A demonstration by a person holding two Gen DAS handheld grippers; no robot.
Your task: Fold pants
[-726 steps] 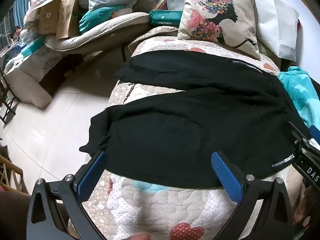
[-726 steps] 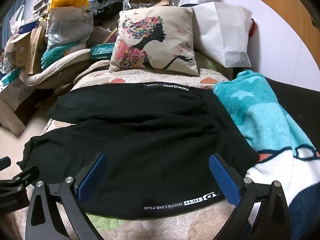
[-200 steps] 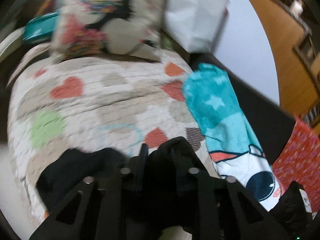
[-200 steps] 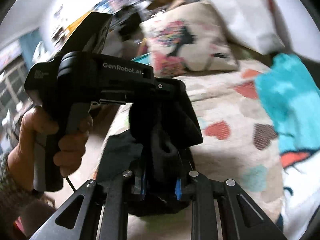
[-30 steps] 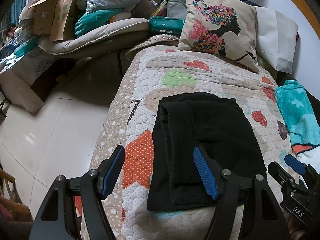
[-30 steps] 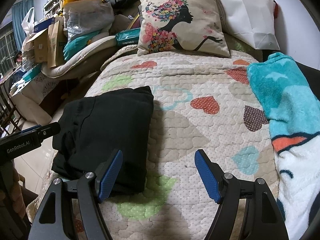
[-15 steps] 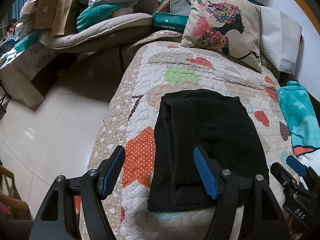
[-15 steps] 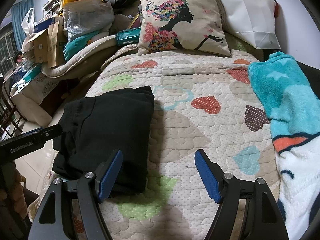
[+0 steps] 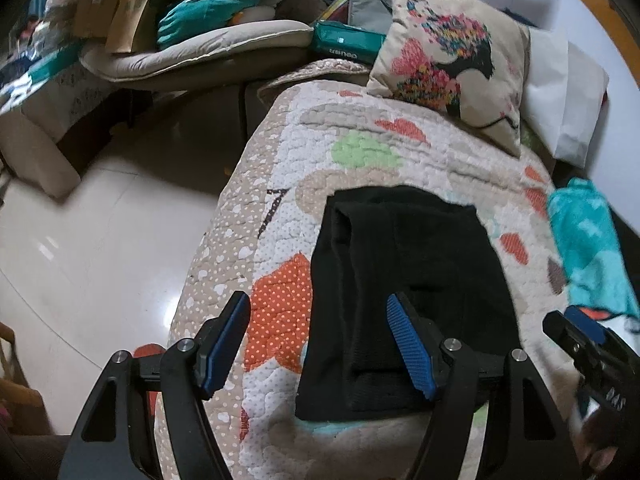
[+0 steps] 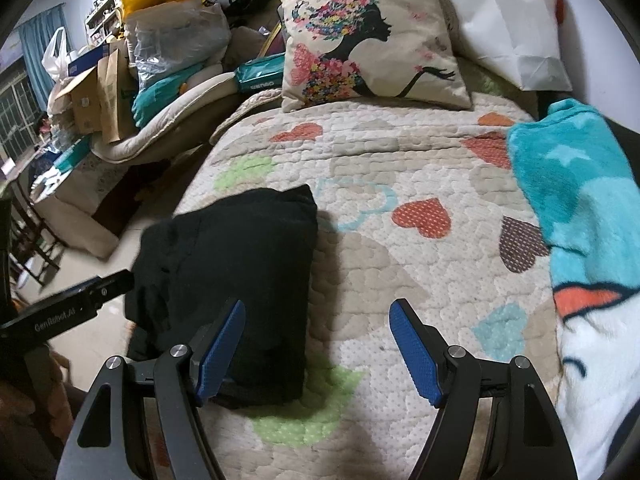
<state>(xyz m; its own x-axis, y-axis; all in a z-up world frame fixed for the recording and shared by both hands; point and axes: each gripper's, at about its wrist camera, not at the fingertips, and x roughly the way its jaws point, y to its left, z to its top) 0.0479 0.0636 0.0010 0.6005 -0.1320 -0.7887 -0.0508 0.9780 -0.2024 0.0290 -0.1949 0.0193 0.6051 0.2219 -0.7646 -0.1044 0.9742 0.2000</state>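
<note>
A: Left wrist view first. Where are the pants?

B: The pants (image 9: 408, 280) lie centre frame on the heart-print quilt (image 9: 352, 152), a compact black rectangle with layered edges along its left side. Long axis runs from lower centre toward the upper centre, pointing at the printed cushion (image 9: 452, 68). The near short end sits close to the quilt's lower edge

A: And the left gripper?

B: Left gripper (image 9: 318, 344) is released, jaws spread wide, nothing between them. One blue pad hangs over the orange patch left of the pants, the other over the black cloth; contact not clear. The right gripper's tip shows at lower right, blurred

A: Right wrist view?

B: Pants (image 10: 236, 280) sit left of centre, same bundle, long axis from lower left toward upper centre. Right gripper (image 10: 316, 348) is also let go, jaws wide, empty, over bare quilt and the bundle's right edge. Teal blanket (image 10: 576, 184) runs down the right side, well apart from the pants. The left gripper's body enters at middle left, just beside the bundle's left edge

A: Which step, by your reading?

B: Folding looks finished; both tools off the cloth. I judge this the closing step

A: What does a next move call for?

B: At most a tidy: the left edge looks slightly uneven with stacked layers showing, so a light press or nudge there would square it. Otherwise just keep both grippers clear without dragging the stack
</note>
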